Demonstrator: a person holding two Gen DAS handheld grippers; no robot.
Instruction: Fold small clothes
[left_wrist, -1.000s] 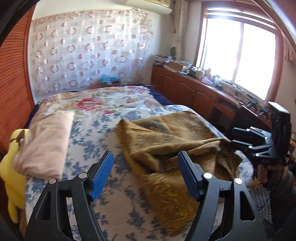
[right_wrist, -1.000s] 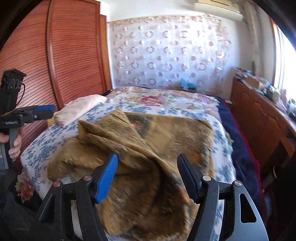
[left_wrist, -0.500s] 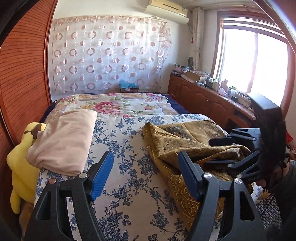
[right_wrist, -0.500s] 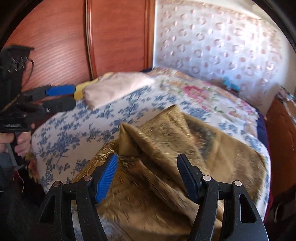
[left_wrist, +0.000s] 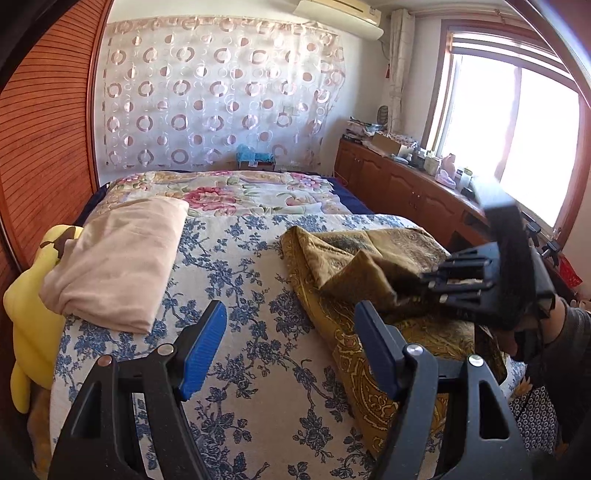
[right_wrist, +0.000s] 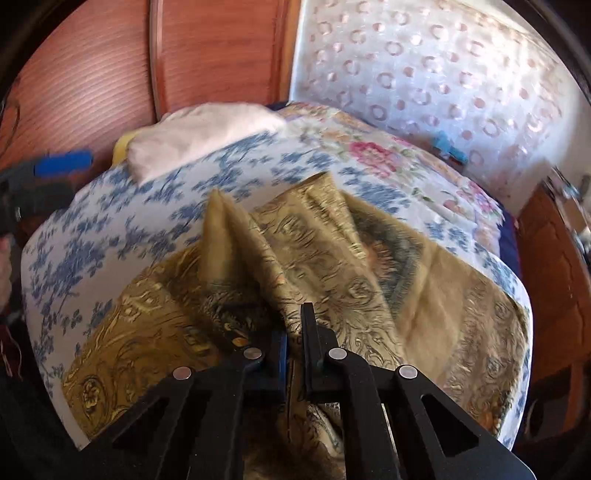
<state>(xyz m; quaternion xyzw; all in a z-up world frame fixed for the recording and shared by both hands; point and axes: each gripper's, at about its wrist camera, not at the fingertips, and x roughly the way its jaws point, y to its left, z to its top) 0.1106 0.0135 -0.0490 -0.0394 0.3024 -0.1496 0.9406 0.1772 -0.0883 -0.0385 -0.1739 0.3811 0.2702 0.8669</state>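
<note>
A gold patterned cloth (left_wrist: 369, 266) lies crumpled on the right side of the bed, also in the right wrist view (right_wrist: 332, 258). My right gripper (right_wrist: 293, 332) is shut on a raised fold of the gold cloth; it shows from the side in the left wrist view (left_wrist: 424, 284), pinching the cloth. My left gripper (left_wrist: 288, 343) is open and empty above the blue-flowered bedspread (left_wrist: 251, 295), to the left of the cloth. Its blue pad shows at the left edge of the right wrist view (right_wrist: 62, 162).
A folded beige cloth (left_wrist: 118, 254) lies on the bed's left side beside a yellow plush toy (left_wrist: 33, 314). A wooden wardrobe (left_wrist: 40, 147) stands left. A wooden cabinet (left_wrist: 406, 192) with clutter runs under the window at right. A floral quilt (left_wrist: 229, 192) covers the far bed.
My right gripper has closed on a fold of the gold cloth and dropped closer to it. My left gripper has stayed open and shifted left, off the cloth.
</note>
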